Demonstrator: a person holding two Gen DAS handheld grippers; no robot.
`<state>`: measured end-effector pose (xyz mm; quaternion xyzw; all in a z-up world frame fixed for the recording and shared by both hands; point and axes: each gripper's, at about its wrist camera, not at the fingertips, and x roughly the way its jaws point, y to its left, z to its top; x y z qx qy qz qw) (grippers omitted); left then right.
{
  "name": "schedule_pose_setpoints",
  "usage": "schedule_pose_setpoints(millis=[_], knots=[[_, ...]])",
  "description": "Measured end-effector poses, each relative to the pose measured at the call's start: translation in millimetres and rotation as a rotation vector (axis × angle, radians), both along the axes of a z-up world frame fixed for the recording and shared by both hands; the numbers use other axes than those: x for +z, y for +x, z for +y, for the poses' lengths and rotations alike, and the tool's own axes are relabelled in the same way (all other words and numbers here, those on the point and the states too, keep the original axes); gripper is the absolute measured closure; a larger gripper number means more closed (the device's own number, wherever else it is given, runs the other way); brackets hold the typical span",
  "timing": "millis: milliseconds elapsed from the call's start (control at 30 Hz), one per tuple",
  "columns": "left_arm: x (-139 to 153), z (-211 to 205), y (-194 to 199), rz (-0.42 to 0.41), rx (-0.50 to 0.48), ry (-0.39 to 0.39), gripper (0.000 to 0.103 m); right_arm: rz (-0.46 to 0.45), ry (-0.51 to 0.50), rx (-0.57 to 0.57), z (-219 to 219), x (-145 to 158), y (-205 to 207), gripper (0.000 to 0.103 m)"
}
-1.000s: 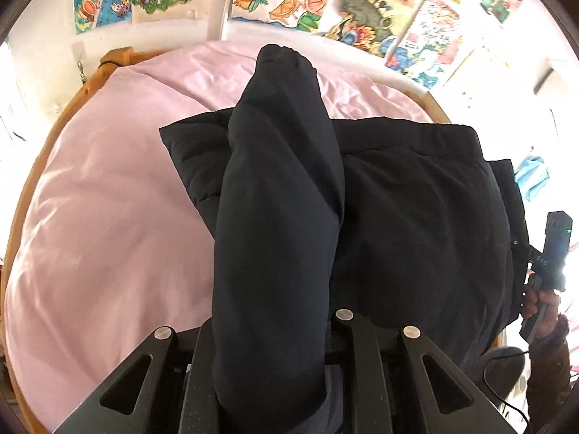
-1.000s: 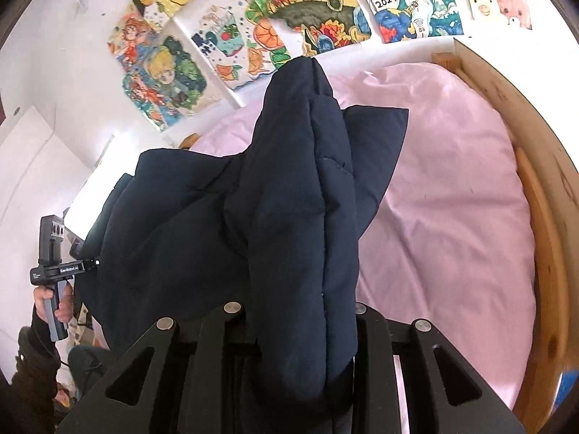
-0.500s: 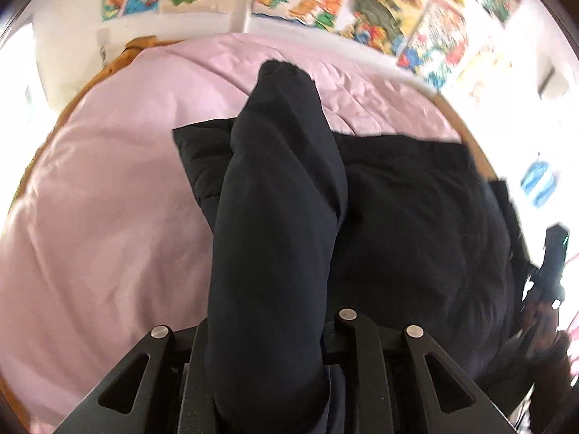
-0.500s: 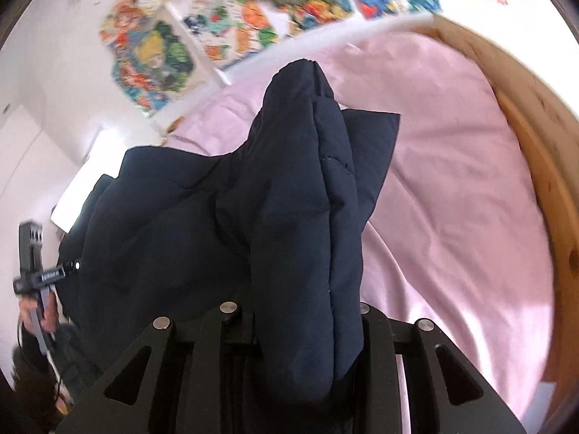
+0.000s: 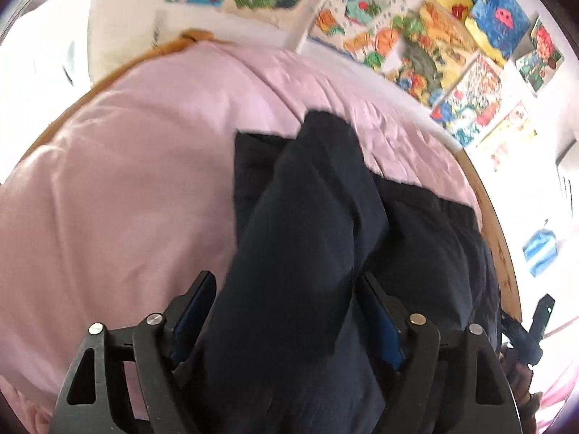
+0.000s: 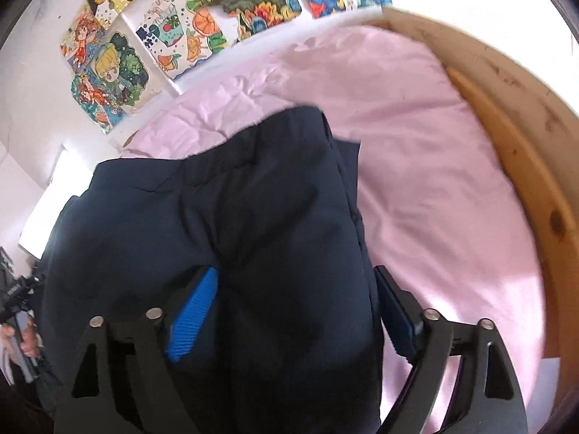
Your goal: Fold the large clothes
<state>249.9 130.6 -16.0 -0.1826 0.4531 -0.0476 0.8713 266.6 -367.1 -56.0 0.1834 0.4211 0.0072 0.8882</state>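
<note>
A dark navy padded jacket [image 5: 311, 199] [image 6: 253, 199] lies on the pink bed sheet [image 5: 126, 181] [image 6: 434, 181]. A thick fold of it runs forward between each gripper's jaws. My left gripper [image 5: 286, 282] is opening: its blue pads stand wide on either side of the fold, which still lies between them. My right gripper [image 6: 295, 275] is opening too, its pads spread apart with the jacket's bulk between them. Each gripper also shows at the other view's edge, held in a hand [image 6: 25, 340].
A wooden bed frame [image 6: 524, 166] [image 5: 495, 238] rims the mattress. Colourful posters [image 6: 202, 32] [image 5: 416, 39] cover the white wall beyond the bed. Bare pink sheet spreads left of the jacket in the left wrist view and right of it in the right wrist view.
Both grippers were shut on raised folds of the jacket; now both sets of jaws have spread wide. Both hands have sunk toward the bed, and the folds sit lower and flatter.
</note>
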Motion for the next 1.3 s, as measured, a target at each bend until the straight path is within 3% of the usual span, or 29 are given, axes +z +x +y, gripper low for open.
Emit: schedule_pose_setpoints(millis=[100, 300, 367, 567, 767, 867, 1133, 1300], knots=[[7.5, 5.6, -13.7, -0.087, 0.061, 0.052, 0.012, -0.026, -0.055, -0.02, 2.2, 9.5, -5.2, 0.01], [26.6, -1.8, -42.1, -0.291, 0.154, 0.16, 0.004, -0.151, -0.297, -0.076, 21.0, 32.2, -33.0, 0.003], [32.9, -10.8, -52.1, -0.351, 0.166, 0.2, 0.003, -0.193, -0.334, -0.1, 29.4, 40.9, -41.7, 0.002], [51.8, -44.7, -95.6, -0.484, 0.068, 0.326, 0.0, -0.317, -0.334, -0.153, 42.0, 69.8, -91.1, 0.002], [61.0, -82.6, -138.1, -0.487, -0.082, 0.373, 0.0, -0.431, -0.314, -0.133, 69.4, 96.2, -151.6, 0.002], [58.9, -96.0, -163.9, -0.48, -0.124, 0.382, 0.0, -0.426, -0.338, -0.129, 84.0, 102.6, -173.1, 0.002], [56.8, -102.5, -214.8, -0.482, -0.135, 0.348, 0.0, -0.488, -0.37, -0.08, 123.8, 110.5, -232.1, 0.002], [60.7, -88.1, -236.0, -0.492, -0.079, 0.339, 0.0, -0.539, -0.39, -0.08, 141.4, 111.7, -264.4, 0.002]])
